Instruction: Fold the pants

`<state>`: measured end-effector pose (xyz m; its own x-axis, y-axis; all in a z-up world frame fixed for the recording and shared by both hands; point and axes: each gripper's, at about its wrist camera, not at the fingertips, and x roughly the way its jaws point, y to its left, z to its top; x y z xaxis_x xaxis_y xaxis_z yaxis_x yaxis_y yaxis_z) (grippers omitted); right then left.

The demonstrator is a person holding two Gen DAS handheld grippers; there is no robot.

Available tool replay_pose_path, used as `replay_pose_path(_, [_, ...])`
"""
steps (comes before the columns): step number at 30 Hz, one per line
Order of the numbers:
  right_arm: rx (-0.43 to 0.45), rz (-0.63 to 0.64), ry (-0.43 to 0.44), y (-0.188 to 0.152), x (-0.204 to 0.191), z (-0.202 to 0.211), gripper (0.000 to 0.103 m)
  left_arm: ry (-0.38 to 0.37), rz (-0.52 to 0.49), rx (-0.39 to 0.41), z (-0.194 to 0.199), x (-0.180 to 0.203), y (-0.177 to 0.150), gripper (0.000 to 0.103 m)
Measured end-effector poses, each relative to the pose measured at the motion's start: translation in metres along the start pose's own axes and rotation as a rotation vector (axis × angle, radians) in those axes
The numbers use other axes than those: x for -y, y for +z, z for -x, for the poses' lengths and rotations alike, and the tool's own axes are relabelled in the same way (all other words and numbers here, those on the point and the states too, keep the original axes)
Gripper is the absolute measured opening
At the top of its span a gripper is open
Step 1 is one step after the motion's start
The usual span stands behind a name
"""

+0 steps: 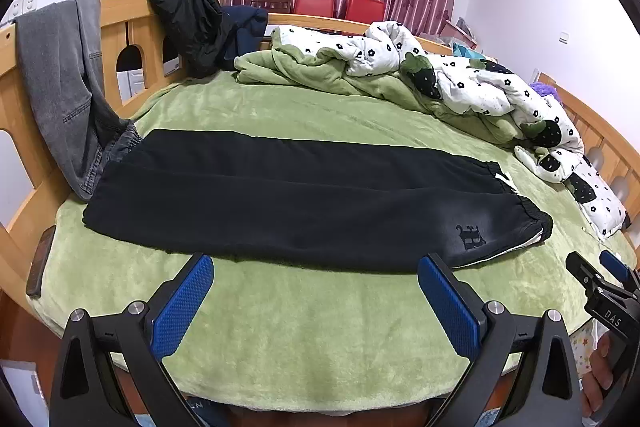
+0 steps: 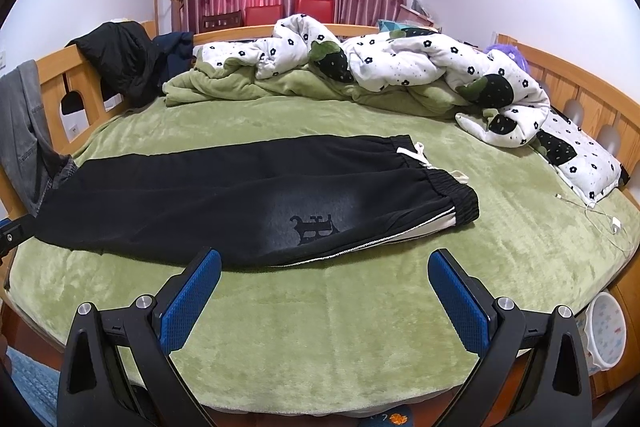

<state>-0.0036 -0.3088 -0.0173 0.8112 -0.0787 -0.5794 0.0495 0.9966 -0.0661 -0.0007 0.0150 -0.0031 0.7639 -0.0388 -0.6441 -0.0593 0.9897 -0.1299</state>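
Black pants (image 1: 288,199) (image 2: 224,199) lie flat across the green bed cover, legs stacked one on the other, cuffs to the left and elastic waistband with a white drawstring (image 2: 420,155) to the right. My left gripper (image 1: 316,267) is open, hovering just short of the pants' near edge with nothing between its blue pads. My right gripper (image 2: 324,263) is also open and empty, near the hip part by the dark logo (image 2: 314,227). The right gripper (image 1: 600,267) shows at the right edge of the left wrist view.
A rumpled white floral and green quilt (image 2: 400,67) fills the back right of the bed. Grey jeans (image 1: 64,87) and a black jacket (image 1: 188,23) hang over the wooden headboard on the left. A phone (image 1: 40,263) lies at the left bed edge, a white charger cable (image 2: 600,219) on the right.
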Motion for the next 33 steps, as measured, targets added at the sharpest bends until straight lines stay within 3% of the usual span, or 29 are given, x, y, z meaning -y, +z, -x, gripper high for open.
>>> replay_pose_path(33, [0.011, -0.005, 0.003, 0.0039, -0.0048, -0.0014, 0.102, 0.003, -0.003, 0.006, 0.0023, 0.0010, 0.0005, 0.103])
